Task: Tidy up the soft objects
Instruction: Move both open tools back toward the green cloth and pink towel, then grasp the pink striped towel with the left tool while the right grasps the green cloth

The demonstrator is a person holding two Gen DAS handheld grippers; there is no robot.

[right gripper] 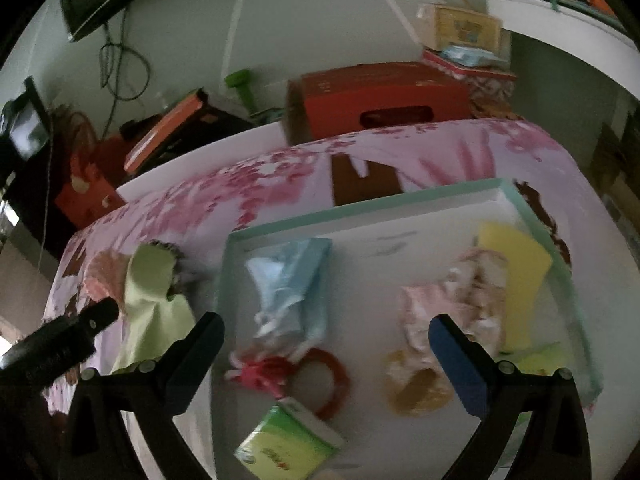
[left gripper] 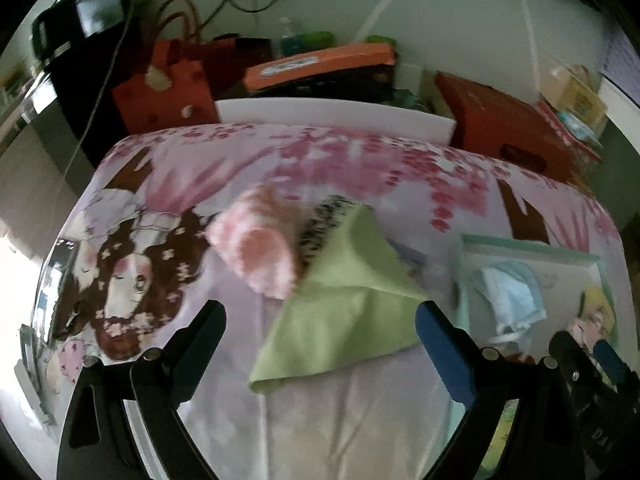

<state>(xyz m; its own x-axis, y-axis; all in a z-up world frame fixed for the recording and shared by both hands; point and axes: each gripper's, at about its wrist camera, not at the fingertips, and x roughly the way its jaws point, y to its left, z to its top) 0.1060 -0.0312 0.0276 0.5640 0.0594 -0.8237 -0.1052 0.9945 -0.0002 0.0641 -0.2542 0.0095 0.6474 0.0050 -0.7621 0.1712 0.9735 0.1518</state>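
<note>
A green cloth (left gripper: 344, 304) lies on the pink printed bedspread (left gripper: 280, 168), beside a pink-and-white fuzzy sock (left gripper: 260, 252) and a black-and-white patterned item (left gripper: 324, 220). My left gripper (left gripper: 320, 320) is open and empty just above the near part of the green cloth. My right gripper (right gripper: 326, 334) is open and empty above the white tray with a teal rim (right gripper: 360, 204). The tray holds a light blue cloth (right gripper: 292, 280), a red hair band (right gripper: 320, 376), a pink crumpled cloth (right gripper: 452, 304), a yellow sponge (right gripper: 516, 272), a brown soft item (right gripper: 416, 388) and a green tissue pack (right gripper: 288, 444).
Red boxes (left gripper: 504, 128), an orange box (left gripper: 320, 64) and a red gift bag (left gripper: 164, 92) are stacked beyond the bed's far edge. A white board (left gripper: 332, 116) stands at the head. A monitor (left gripper: 96, 12) is at the far left.
</note>
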